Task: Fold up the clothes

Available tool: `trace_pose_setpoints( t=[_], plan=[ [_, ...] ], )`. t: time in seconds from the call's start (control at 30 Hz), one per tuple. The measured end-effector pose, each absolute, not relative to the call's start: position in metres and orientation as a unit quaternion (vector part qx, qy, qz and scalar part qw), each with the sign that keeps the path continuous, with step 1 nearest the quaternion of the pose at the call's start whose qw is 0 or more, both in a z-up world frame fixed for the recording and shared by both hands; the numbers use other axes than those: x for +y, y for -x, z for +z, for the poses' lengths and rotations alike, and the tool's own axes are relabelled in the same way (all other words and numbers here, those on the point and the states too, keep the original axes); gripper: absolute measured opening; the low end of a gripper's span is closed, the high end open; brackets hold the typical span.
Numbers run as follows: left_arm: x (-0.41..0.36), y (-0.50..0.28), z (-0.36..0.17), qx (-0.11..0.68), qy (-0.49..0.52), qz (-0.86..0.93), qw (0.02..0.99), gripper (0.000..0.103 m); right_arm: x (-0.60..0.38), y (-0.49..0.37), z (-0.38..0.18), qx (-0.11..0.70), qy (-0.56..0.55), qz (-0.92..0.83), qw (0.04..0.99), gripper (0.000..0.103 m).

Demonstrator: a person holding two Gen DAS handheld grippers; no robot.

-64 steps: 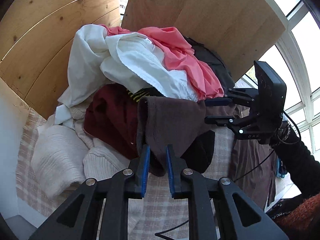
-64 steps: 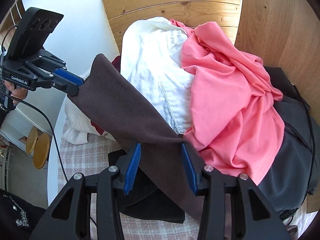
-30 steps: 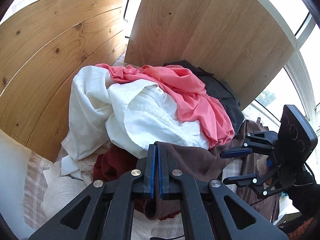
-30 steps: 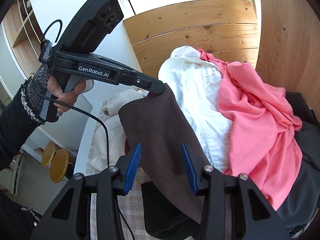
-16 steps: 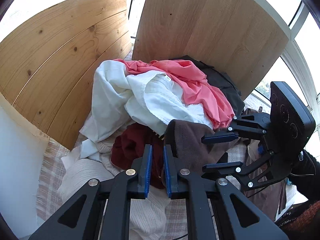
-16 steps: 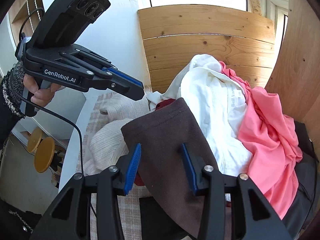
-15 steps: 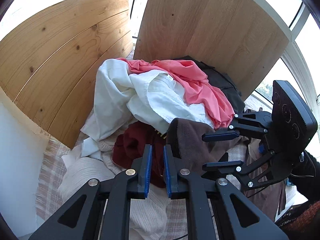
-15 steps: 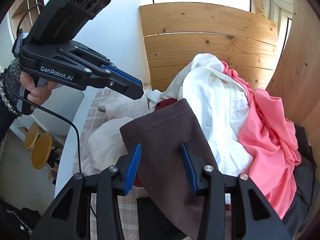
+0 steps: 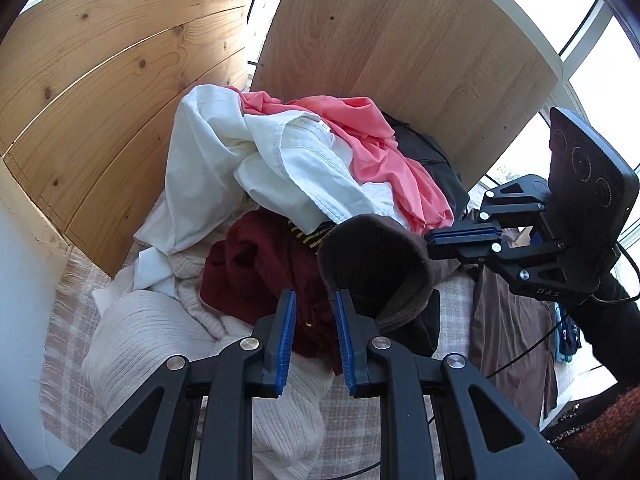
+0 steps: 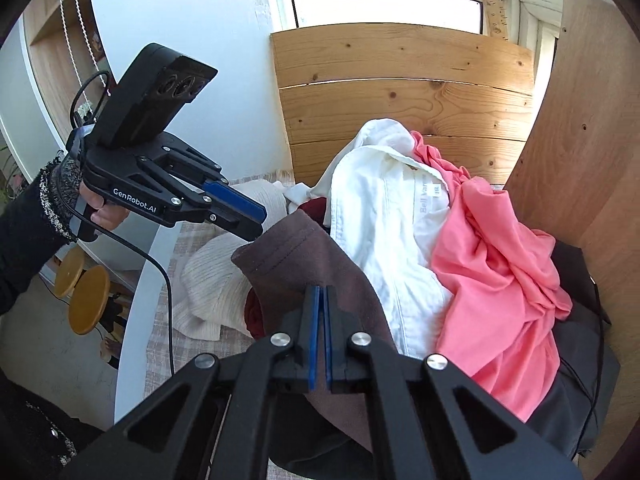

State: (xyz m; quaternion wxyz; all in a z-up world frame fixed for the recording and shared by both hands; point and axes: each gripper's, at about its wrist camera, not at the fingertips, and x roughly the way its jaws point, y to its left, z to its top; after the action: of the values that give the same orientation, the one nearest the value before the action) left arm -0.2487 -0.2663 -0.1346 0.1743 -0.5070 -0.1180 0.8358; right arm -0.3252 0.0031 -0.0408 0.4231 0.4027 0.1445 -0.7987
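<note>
Since half a second ago, the right gripper (image 10: 319,300) has shut on the brown garment (image 10: 312,256), its blue pads pinching a fold, while the left gripper (image 9: 314,312) has let go and now stands with its jaws apart, nothing between them. That brown cloth is a soft, dark, hemmed piece, curled into a rounded loop (image 9: 376,268) in front of the left gripper, with the rest trailing toward the table's near edge. It lies against the front of the clothes heap: a white shirt (image 10: 384,216), a pink top (image 10: 492,268), a maroon piece (image 9: 256,264), dark items (image 10: 576,344) and a cream knit (image 9: 160,344). All sit on a checked cloth (image 9: 68,312) over the table, backed by wooden boards (image 10: 404,92) in the corner, with windows (image 10: 384,4) behind.
</note>
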Motion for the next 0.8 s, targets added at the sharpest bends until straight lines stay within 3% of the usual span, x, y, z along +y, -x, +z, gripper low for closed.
trace_pose_setpoints(
  t=[0.2, 0.33, 0.43, 0.7, 0.8],
  plan=[
    [-0.255, 0.260, -0.142, -0.112, 0.519, 0.825, 0.194, 0.028, 0.007, 0.329, -0.041, 0.141, -0.404, -0.803, 0.416, 0.002],
    [-0.249, 0.255, -0.130, -0.080, 0.506, 0.831, 0.217, 0.031, 0.007, 0.331, -0.032, 0.141, -0.391, -0.809, 0.416, 0.002],
    [-0.244, 0.247, -0.121, -0.039, 0.499, 0.835, 0.228, 0.039, 0.005, 0.340, -0.024, 0.135, -0.384, -0.815, 0.413, 0.002],
    [-0.220, 0.248, -0.109, 0.039, 0.505, 0.826, 0.249, 0.039, -0.002, 0.346, -0.027, 0.120, -0.412, -0.793, 0.433, 0.005],
    [-0.223, 0.253, -0.107, -0.010, 0.505, 0.816, 0.282, 0.039, 0.018, 0.337, -0.036, 0.129, -0.417, -0.801, 0.409, 0.011]
  ],
)
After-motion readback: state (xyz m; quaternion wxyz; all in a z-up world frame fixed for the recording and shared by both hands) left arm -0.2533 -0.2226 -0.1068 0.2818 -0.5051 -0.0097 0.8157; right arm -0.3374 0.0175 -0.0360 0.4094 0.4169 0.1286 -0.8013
